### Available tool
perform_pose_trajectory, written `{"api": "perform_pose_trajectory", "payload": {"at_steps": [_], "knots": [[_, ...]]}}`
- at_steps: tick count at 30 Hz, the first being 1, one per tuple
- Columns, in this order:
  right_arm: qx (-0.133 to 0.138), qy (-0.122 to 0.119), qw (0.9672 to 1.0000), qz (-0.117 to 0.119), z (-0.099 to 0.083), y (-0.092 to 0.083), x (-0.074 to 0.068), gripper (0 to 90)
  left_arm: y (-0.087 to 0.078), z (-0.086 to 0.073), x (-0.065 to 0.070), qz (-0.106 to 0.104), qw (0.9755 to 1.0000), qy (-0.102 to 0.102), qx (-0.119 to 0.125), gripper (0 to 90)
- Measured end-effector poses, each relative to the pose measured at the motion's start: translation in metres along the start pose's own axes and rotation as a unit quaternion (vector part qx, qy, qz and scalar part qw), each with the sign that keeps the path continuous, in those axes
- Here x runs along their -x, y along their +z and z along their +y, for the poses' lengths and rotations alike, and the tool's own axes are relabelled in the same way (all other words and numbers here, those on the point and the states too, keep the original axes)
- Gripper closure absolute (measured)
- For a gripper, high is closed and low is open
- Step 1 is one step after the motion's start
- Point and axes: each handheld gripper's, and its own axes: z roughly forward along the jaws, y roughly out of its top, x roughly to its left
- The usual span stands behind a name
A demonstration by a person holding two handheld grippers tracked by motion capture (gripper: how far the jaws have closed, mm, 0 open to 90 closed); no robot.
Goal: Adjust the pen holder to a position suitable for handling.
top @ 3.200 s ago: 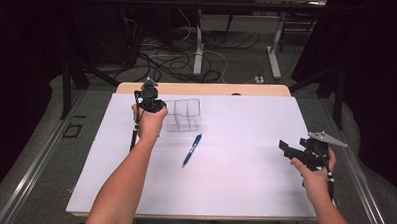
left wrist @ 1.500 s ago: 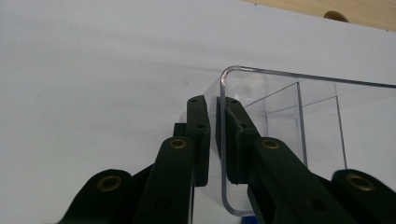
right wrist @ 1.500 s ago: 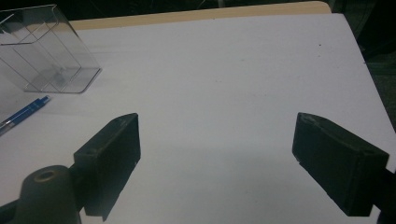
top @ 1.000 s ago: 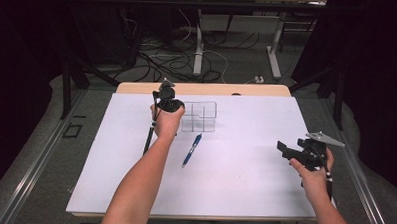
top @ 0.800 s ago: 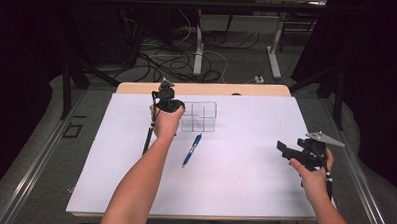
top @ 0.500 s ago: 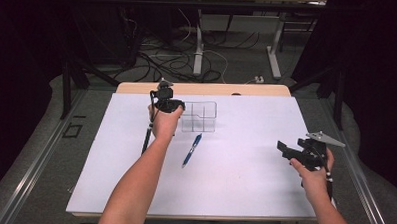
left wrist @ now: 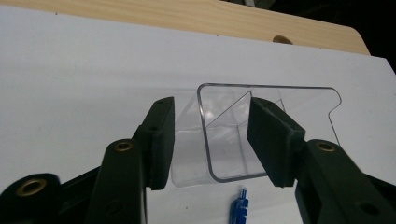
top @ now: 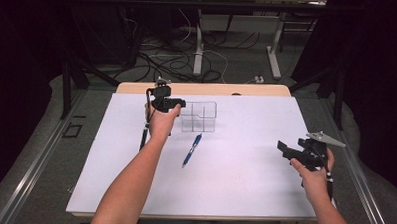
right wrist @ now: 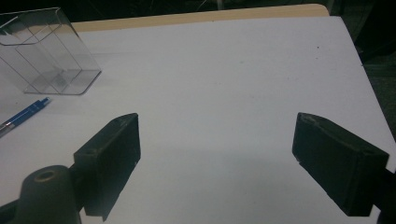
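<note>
Toward the desk's (top: pixel 243 193) far edge stands one clear organizer (top: pixel 198 116), upright, its near wall between my left tongs (left wrist: pixel 211 140). Those jaws have just been opening; the pads now stand off the wall on both sides, gripping nothing. I judge it light, rigid, slick and liable to crack, so it is best taken by one thin wall near the rim. One blue pen (top: pixel 191 150) lies just in front, apart from it. My right tongs (right wrist: pixel 215 163) hang wide open and empty, well apart at the right edge.
</note>
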Motion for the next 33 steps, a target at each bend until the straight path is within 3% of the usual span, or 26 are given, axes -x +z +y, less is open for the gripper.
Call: {"api": "perform_pose_trajectory", "payload": {"at_steps": [4,8,11,20,22,26,29,33], "knots": [[0.0,0.006,1.0,-0.001,0.0,0.0,0.0,14.7,-0.005,0.0,0.002,0.002,0.9994,0.03,0.015,42.8],[-0.002,0.006,1.0,-0.002,0.0,0.0,-0.001,14.7,-0.012,-0.002,0.003,0.001,0.9965,0.078,0.03,36.4],[-0.001,0.006,1.0,-0.003,0.0,-0.001,-0.001,14.7,-0.019,-0.005,0.003,-0.004,0.9942,0.098,0.043,32.9],[0.0,0.007,1.0,-0.004,0.0,-0.001,-0.001,14.7,-0.039,-0.015,-0.006,-0.018,0.9857,0.161,0.046,27.9],[0.001,0.005,1.0,-0.007,-0.001,0.0,-0.001,14.7,-0.043,-0.018,-0.008,-0.027,0.9827,0.177,0.048,27.3],[0.002,0.002,1.0,-0.007,-0.001,0.0,-0.001,14.7,-0.049,-0.025,-0.013,-0.05,0.9806,0.182,0.052,22.0],[0.003,0.0,1.0,-0.007,-0.001,0.0,-0.001,14.7,-0.052,-0.031,-0.019,-0.065,0.9815,0.171,0.055,15.9],[0.013,0.0,0.9999,-0.008,-0.001,0.003,-0.002,14.7,-0.055,-0.038,-0.026,-0.064,0.9821,0.168,0.055,15.3]]}}
